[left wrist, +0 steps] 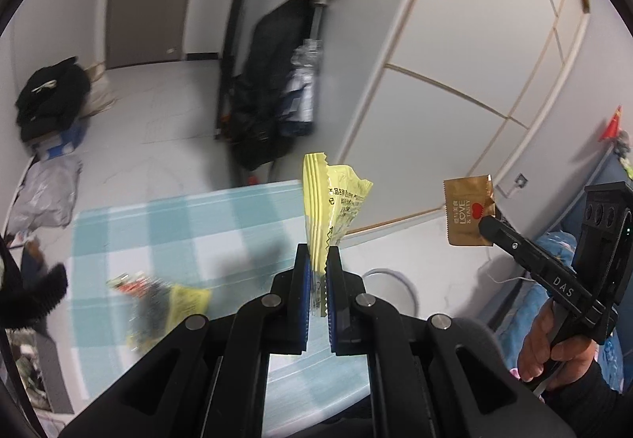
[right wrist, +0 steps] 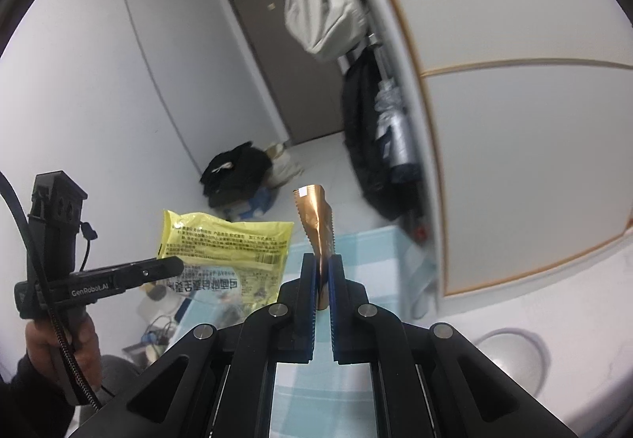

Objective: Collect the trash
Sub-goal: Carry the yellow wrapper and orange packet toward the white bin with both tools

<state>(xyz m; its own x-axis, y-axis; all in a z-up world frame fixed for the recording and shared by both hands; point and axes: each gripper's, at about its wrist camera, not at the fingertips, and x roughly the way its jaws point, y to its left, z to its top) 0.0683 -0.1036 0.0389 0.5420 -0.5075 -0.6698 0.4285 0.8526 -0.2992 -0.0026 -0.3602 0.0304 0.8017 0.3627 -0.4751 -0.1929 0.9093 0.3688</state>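
Blue-padded jaws of the left gripper (left wrist: 318, 260) are pinched tight on a yellow wrapper (left wrist: 330, 208), which stands up and slightly forward out of the tips, long axis along the fingers, black printed text down its side. Seen from the right wrist, that wrapper hangs broadside with a barcode, and its gripper's finger reads "GenRobot.AI".

Just right of it, the right gripper (right wrist: 322, 266) is clamped on a gold sachet (right wrist: 316, 224), upright with its serrated edge facing the camera; from the left wrist it reads "LOVE & TASTY" beside 1 red heart, and the finger reads "DAS".

Below and beyond both lies a blue checked tablecloth (left wrist: 178, 224), with another blurred wrapper (left wrist: 158, 303) to the left gripper's left.
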